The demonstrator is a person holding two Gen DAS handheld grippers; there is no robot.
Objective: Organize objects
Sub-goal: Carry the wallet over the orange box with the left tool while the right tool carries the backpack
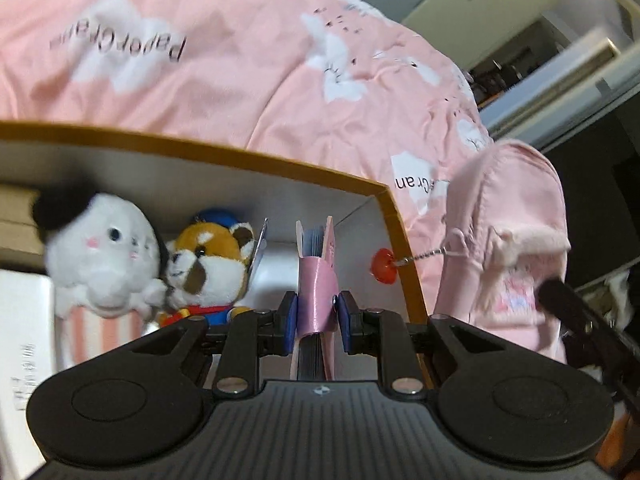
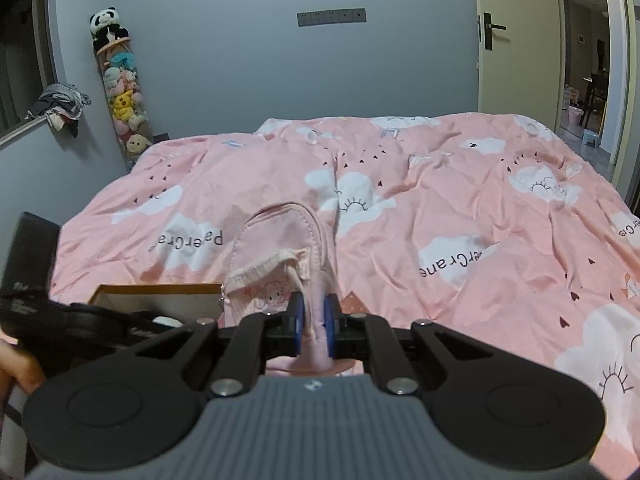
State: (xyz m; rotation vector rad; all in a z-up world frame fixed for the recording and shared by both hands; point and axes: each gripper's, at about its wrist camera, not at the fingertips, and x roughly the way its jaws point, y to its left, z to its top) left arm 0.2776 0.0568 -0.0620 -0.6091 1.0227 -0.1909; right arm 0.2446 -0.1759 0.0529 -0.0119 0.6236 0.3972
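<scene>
My left gripper [image 1: 316,312] is shut on a small pink notebook [image 1: 316,276] with blue page edges, held upright over the open box with an orange rim [image 1: 280,162]. Inside the box sit a white plush [image 1: 104,264] and an orange-and-white plush with a blue cap [image 1: 208,268]. My right gripper [image 2: 314,322] is shut on the lower edge of a pink mini backpack [image 2: 276,248], which stands just right of the box [image 2: 160,290]. In the left wrist view the backpack [image 1: 508,240] has a red charm [image 1: 385,266] on a bead chain hanging against the box's right wall.
A pink quilt with white clouds [image 2: 440,208] covers the bed under everything. White boxes [image 1: 24,320] fill the left of the box. A tall clear tube of plush toys [image 2: 124,92] stands by the grey wall. An open door [image 2: 516,40] is at the far right.
</scene>
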